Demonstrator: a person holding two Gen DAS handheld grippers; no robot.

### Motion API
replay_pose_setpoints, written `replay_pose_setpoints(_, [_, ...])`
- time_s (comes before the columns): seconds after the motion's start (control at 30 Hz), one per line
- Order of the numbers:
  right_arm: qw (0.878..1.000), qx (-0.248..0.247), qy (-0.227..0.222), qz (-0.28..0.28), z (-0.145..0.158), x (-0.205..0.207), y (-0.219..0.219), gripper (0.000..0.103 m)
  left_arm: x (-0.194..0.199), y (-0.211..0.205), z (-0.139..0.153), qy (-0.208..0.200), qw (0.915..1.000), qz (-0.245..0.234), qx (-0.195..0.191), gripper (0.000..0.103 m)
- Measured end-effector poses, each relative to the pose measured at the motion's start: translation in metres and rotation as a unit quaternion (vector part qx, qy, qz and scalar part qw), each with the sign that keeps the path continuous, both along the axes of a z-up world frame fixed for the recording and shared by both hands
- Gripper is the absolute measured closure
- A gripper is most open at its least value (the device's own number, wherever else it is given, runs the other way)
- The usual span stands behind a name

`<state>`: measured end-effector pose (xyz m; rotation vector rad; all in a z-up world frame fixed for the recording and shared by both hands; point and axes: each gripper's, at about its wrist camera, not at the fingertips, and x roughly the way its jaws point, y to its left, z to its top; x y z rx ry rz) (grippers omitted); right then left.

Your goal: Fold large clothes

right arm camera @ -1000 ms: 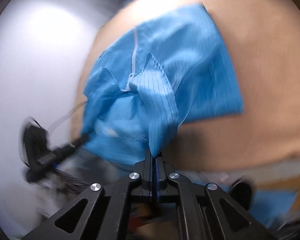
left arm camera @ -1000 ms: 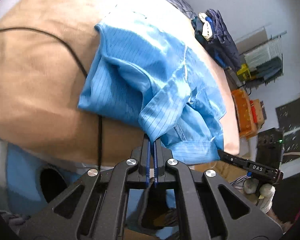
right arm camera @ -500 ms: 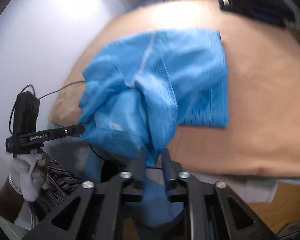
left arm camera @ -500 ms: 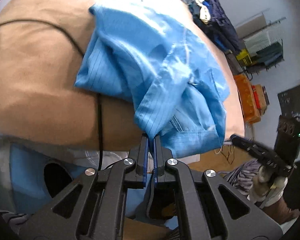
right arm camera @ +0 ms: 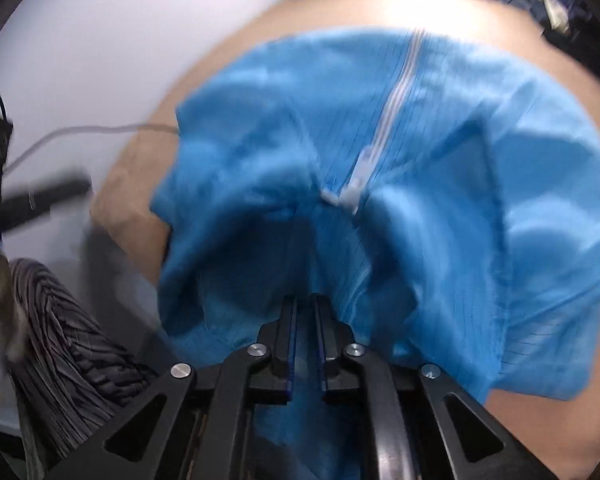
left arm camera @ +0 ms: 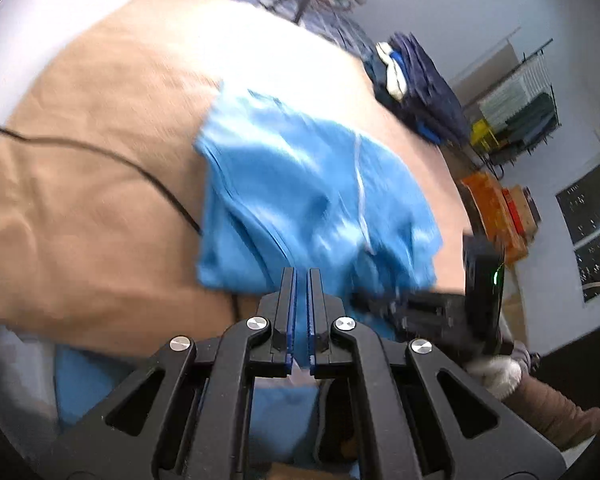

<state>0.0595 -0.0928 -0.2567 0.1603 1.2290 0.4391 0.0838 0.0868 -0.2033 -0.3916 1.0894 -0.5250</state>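
Observation:
A blue pinstriped garment [left arm camera: 300, 184] lies bunched on the tan table [left arm camera: 80, 160]. My left gripper [left arm camera: 302, 274] is at its near edge, jaws together, and a fold runs down into the tips. In the right wrist view the garment [right arm camera: 440, 160] fills the frame, its white zipper [right arm camera: 396, 96] running down the middle. My right gripper [right arm camera: 305, 300] is low over the collar area. Its jaws are closing with a dark fold of the cloth between them. The right gripper [left arm camera: 420, 308] also shows, blurred, at the garment's near right corner.
A black cable [left arm camera: 100, 156] crosses the table and goes under the garment. A pile of dark clothes [left arm camera: 420, 80] sits at the far right edge. Shelves [left arm camera: 516, 108] and an orange crate [left arm camera: 488, 208] stand beyond. A striped sleeve [right arm camera: 68, 320] is close on the left.
My right gripper opened, dropped its fold, swung in over the collar and narrowed again. My left gripper rose and pulled back, still holding its fold. The garment now looks flatter.

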Motion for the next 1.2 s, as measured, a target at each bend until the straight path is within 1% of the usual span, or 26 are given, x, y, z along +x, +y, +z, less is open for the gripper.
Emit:
replay_pose_setpoints(0.07, [1.000, 0.004, -0.006, 0.002, 0.010, -0.004, -0.003, 0.097, 0.015, 0.011, 0.004, -0.013, 0.9998, 0.015, -0.004, 0.103])
replay_pose_setpoints(0.1, [1.000, 0.012, -0.016, 0.000, 0.020, -0.007, -0.007, 0.090, 0.020, 0.014, 0.005, -0.016, 0.9996, 0.022, -0.003, 0.100])
replay_pose_setpoints(0.13, [0.999, 0.026, -0.031, -0.005, 0.033, -0.010, -0.015, 0.089, 0.028, 0.018, 0.006, -0.018, 0.9994, 0.029, -0.006, 0.099])
replay_pose_setpoints(0.17, [0.998, 0.042, -0.049, -0.008, 0.046, -0.014, -0.025, 0.083, 0.036, 0.021, 0.007, -0.021, 0.9993, 0.031, -0.007, 0.095])
replay_pose_setpoints(0.2, [0.996, 0.048, -0.072, -0.016, 0.059, -0.017, -0.037, 0.075, 0.042, 0.021, 0.007, -0.025, 0.9991, 0.033, -0.005, 0.094])
replay_pose_setpoints(0.27, [0.991, 0.039, -0.123, -0.045, 0.081, -0.020, -0.063, 0.073, 0.057, 0.019, 0.007, -0.033, 0.9990, 0.030, -0.006, 0.093])
replay_pose_setpoints(0.33, [0.989, 0.027, -0.132, -0.066, 0.090, -0.014, -0.086, 0.073, 0.073, 0.014, 0.006, -0.035, 0.9989, 0.027, -0.014, 0.093])
replay_pose_setpoints(0.4, [0.988, 0.014, -0.126, -0.090, 0.089, -0.002, -0.106, 0.076, 0.087, 0.007, 0.002, -0.036, 0.9988, 0.026, -0.019, 0.093])
replay_pose_setpoints(0.47, [0.987, -0.013, -0.127, -0.097, 0.082, 0.011, -0.117, 0.076, 0.100, -0.001, -0.006, -0.038, 0.9989, 0.021, -0.015, 0.093])
replay_pose_setpoints(0.5, [0.987, -0.021, -0.126, -0.095, 0.079, 0.014, -0.118, 0.076, 0.106, -0.006, -0.012, -0.035, 0.9992, 0.015, -0.007, 0.093])
replay_pose_setpoints(0.57, [0.989, -0.040, -0.114, -0.087, 0.065, 0.021, -0.119, 0.076, 0.114, -0.015, -0.026, -0.021, 0.9998, 0.000, 0.008, 0.093])
replay_pose_setpoints(0.6, [0.990, -0.045, -0.106, -0.087, 0.060, 0.019, -0.118, 0.076, 0.116, -0.018, -0.035, -0.011, 0.9997, -0.004, 0.019, 0.093])
replay_pose_setpoints(0.63, [0.991, -0.049, -0.091, -0.086, 0.048, 0.019, -0.119, 0.076, 0.118, -0.021, -0.045, 0.001, 0.9994, -0.009, 0.034, 0.093])
replay_pose_setpoints(0.67, [0.992, -0.053, -0.075, -0.087, 0.035, 0.018, -0.116, 0.079, 0.118, -0.022, -0.056, 0.012, 0.9987, -0.011, 0.047, 0.093])
replay_pose_setpoints(0.77, [0.994, -0.046, -0.033, -0.092, 0.007, 0.017, -0.132, 0.084, 0.119, -0.022, -0.086, 0.045, 0.9963, -0.014, 0.071, 0.093])
replay_pose_setpoints(0.8, [0.994, -0.046, -0.041, -0.090, 0.006, 0.013, -0.132, 0.084, 0.118, -0.021, -0.089, 0.048, 0.9963, -0.014, 0.069, 0.093])
replay_pose_setpoints(0.83, [0.994, -0.047, -0.039, -0.087, 0.010, 0.012, -0.132, 0.084, 0.118, -0.019, -0.089, 0.048, 0.9966, -0.013, 0.065, 0.093])
replay_pose_setpoints(0.9, [0.995, -0.033, -0.045, -0.084, 0.023, 0.011, -0.135, 0.081, 0.117, -0.018, -0.078, 0.037, 0.9965, -0.016, 0.073, 0.093])
replay_pose_setpoints(0.93, [0.994, -0.024, -0.060, -0.085, 0.034, 0.010, -0.138, 0.081, 0.115, -0.016, -0.068, 0.022, 0.9967, -0.013, 0.077, 0.093])
replay_pose_setpoints(1.0, [0.992, -0.011, -0.092, -0.089, 0.054, 0.013, -0.142, 0.080, 0.116, -0.013, -0.051, 0.004, 0.9980, -0.007, 0.063, 0.093])
replay_pose_setpoints(1.07, [0.989, -0.005, -0.120, -0.088, 0.074, 0.028, -0.143, 0.080, 0.124, -0.015, -0.034, -0.010, 0.9991, -0.003, 0.041, 0.093])
replay_pose_setpoints(1.1, [0.988, -0.006, -0.127, -0.085, 0.077, 0.035, -0.142, 0.080, 0.131, -0.020, -0.027, -0.018, 0.9992, -0.008, 0.035, 0.093])
replay_pose_setpoints(1.2, [0.986, -0.031, -0.152, -0.060, 0.087, 0.069, -0.126, 0.080, 0.153, -0.048, -0.015, -0.032, 0.9982, -0.039, 0.034, 0.093])
